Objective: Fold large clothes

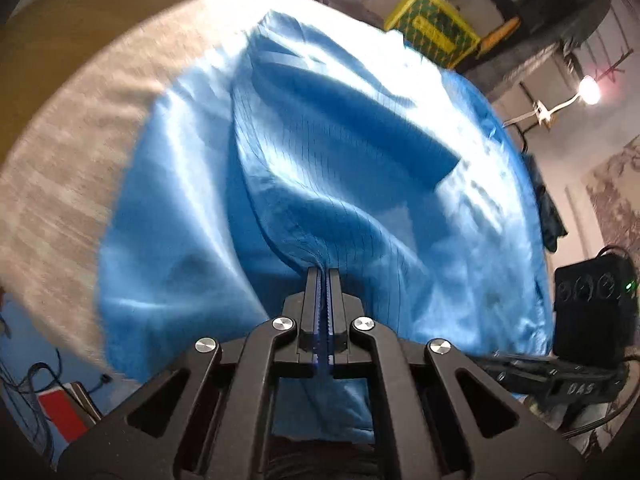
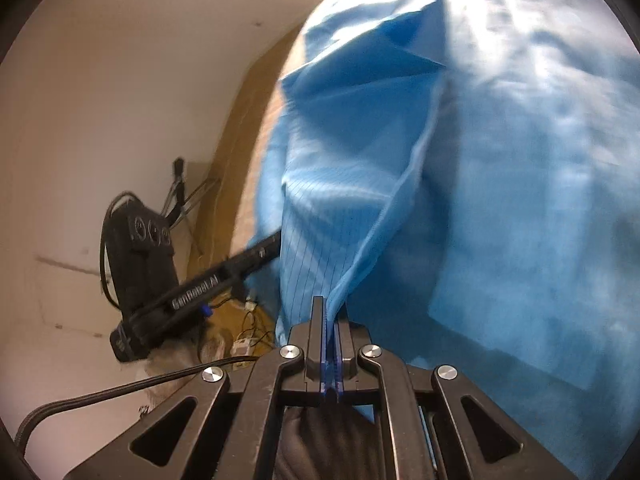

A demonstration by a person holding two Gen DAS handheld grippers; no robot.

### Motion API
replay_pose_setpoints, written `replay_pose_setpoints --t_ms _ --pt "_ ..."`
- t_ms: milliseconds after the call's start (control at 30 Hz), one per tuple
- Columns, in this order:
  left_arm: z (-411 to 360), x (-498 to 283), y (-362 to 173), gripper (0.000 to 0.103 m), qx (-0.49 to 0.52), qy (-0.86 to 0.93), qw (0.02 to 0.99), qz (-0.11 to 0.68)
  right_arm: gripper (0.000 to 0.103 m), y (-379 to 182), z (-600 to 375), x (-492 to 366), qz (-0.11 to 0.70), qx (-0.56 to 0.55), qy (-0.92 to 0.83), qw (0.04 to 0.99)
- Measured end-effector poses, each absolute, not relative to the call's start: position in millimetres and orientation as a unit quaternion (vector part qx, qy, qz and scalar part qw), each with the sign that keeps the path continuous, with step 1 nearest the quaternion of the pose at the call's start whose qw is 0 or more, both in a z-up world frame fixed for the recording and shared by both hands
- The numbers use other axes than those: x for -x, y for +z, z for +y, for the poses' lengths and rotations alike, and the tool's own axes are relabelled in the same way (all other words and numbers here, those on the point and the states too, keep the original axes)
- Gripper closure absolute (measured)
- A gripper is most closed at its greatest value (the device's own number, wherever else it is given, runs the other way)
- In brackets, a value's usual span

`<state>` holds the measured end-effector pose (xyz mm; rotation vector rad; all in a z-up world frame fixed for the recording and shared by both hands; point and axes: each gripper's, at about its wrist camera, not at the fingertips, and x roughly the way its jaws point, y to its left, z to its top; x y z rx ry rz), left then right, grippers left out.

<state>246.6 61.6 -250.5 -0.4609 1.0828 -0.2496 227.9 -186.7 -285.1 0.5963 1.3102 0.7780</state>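
A large light-blue garment point(image 1: 320, 168) with a fine grid weave lies spread over a grey cloth-covered surface point(image 1: 68, 168). My left gripper point(image 1: 325, 270) is shut on a pinched fold of the garment and lifts it into a ridge. In the right wrist view the same blue garment point(image 2: 500, 200) fills the right side, with a hemmed edge running down to my right gripper point(image 2: 330, 304), which is shut on that edge. The other gripper's body shows in each view: the right one in the left wrist view point(image 1: 588, 320), the left one in the right wrist view point(image 2: 144, 280).
A yellow and green crate point(image 1: 432, 28) stands beyond the far edge of the surface. A lamp point(image 1: 588, 90) and dark clutter are at the right. A wooden edge point(image 2: 240, 140) and a white wall point(image 2: 100, 100) lie left of the garment. Cables point(image 2: 120, 392) trail below.
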Motion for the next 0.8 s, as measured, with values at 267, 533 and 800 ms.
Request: replay_pose_setpoints --t_ms 267,533,800 --pt "111.1 -224.0 -230.3 0.103 0.174 -0.061 0.851 0.492 0.102 -280.3 -122.0 -230.3 0.597 -0.220 0.398 0.660" --pt "123.0 -209.7 -269.7 0.103 0.166 -0.034 0.840 0.515 0.103 -305.3 -82.6 -235.0 0.642 -0.135 0.393 0.645" --pt "153.8 -193.3 -258.4 0.047 0.235 -0.044 0.847 0.474 0.068 -273.2 -83.6 -238.0 0.618 -0.080 0.425 0.657"
